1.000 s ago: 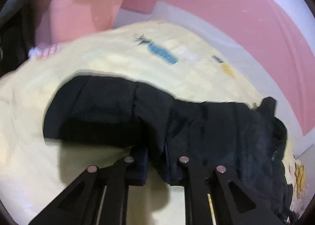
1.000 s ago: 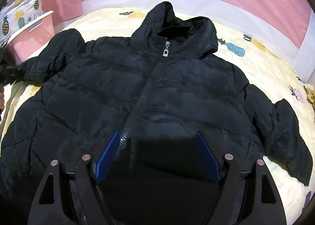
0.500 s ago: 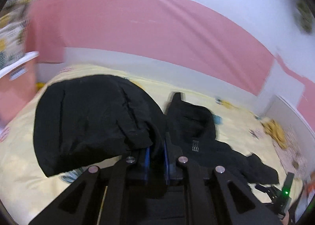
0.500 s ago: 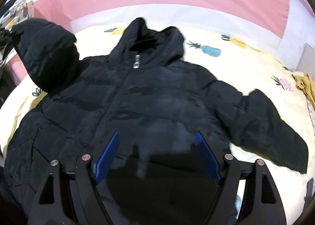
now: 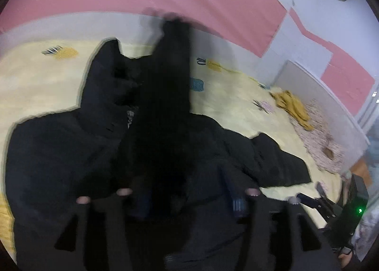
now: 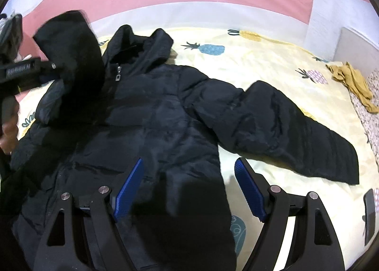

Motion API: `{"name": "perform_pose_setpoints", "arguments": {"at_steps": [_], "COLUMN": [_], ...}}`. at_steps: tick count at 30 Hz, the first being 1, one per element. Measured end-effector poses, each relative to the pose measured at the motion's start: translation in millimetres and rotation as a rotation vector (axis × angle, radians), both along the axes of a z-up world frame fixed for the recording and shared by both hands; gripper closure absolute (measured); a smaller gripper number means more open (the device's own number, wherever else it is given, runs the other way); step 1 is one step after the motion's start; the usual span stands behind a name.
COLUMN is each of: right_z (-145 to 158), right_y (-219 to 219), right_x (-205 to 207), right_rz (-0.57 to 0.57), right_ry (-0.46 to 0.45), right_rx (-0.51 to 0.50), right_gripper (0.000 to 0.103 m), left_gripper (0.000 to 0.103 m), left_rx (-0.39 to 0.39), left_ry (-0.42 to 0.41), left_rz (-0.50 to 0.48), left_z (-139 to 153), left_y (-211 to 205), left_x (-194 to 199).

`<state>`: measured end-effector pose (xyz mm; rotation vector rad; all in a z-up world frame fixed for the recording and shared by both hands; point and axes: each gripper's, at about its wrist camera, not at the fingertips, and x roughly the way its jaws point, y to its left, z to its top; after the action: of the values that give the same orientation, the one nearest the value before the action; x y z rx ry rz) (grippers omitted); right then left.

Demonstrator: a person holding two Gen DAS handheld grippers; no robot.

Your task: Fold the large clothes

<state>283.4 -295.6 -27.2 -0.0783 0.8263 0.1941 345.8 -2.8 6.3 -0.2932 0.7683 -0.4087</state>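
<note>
Across the pineapple-print bed [image 6: 272, 62], let the left claw [image 5: 187, 196], jaws opening around the sleeve [image 6: 71, 57], drop it flat over the black jacket [image 6: 154, 117] chest at 10 o'clock, while the right claw [image 6: 189, 188] hovers wide open and empty.

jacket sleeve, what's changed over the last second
The left gripper carried the jacket's left sleeve up off the bed and swung it in over the chest; its jaws are now opening, with the sleeve between them. The right gripper stayed open and empty, and the other sleeve stayed spread flat.
</note>
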Motion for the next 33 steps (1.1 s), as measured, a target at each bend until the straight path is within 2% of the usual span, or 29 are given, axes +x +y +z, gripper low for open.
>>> {"name": "perform_pose_setpoints", "arguments": {"at_steps": [2, 7, 12, 14, 15, 17, 19, 21, 23, 27, 30, 33], "right_z": [-1.1, 5.4, 22.3, 27.2, 28.0, 23.4, 11.8, -2.9, -21.3, -54.6, -62.0, -62.9], "right_y": [-5.4, -6.4, 2.5, 8.9, 13.6, 25.2, 40.0, 56.6, 71.3, 80.6, 79.9, 79.7], "right_x": [1.2, 4.5, 11.7, 17.6, 22.2, 36.0, 56.0, 75.5, 93.9, 122.5, 134.7, 142.5], "right_rz": [-0.009, -0.015, -0.005, -0.002, 0.008, 0.036, 0.069, 0.106, 0.118, 0.116, 0.104, 0.099], "right_ry": [0.001, -0.012, -0.054, -0.070, -0.072, -0.051, 0.000, 0.031, 0.076, 0.149, 0.159, 0.178], "right_rx": [0.011, 0.040, 0.081, 0.086, 0.091, 0.106, 0.116, 0.085, 0.044, 0.014, 0.012, 0.021], "right_gripper": [0.025, 0.025, 0.025, 0.025, 0.025, 0.025, 0.025, 0.028, 0.044, 0.044, 0.044, 0.044], "left_gripper": [0.031, 0.030, 0.030, 0.030, 0.030, 0.030, 0.031, 0.031, 0.033, 0.033, 0.032, 0.033], "left_rx": [-0.038, -0.088, -0.077, -0.023, 0.028, 0.122, 0.182, 0.217, 0.215, 0.177, 0.219, 0.218], "left_ry": [0.004, -0.022, -0.061, -0.075, -0.076, -0.061, -0.011, 0.044, 0.093, 0.129, 0.124, 0.132], "left_rz": [-0.050, -0.111, -0.029, 0.037, 0.079, 0.155, 0.229, 0.289, 0.325, 0.324, 0.312, 0.313], "left_z": [-1.4, 12.8, 28.5, 29.7, 28.0, 17.8, -3.3, -26.2, -48.6, -76.2, -83.4, -84.3], "left_y": [-10.6, -12.9, 33.5, 59.3, 71.9, 95.9, 123.7, 145.8, 162.8, 173.9, 165.7, 164.9], "left_x": [-2.1, -16.5, -25.6, -25.9, -23.5, -14.1, -1.7, 12.8, 18.9, 19.1, 22.9, 24.9]}}
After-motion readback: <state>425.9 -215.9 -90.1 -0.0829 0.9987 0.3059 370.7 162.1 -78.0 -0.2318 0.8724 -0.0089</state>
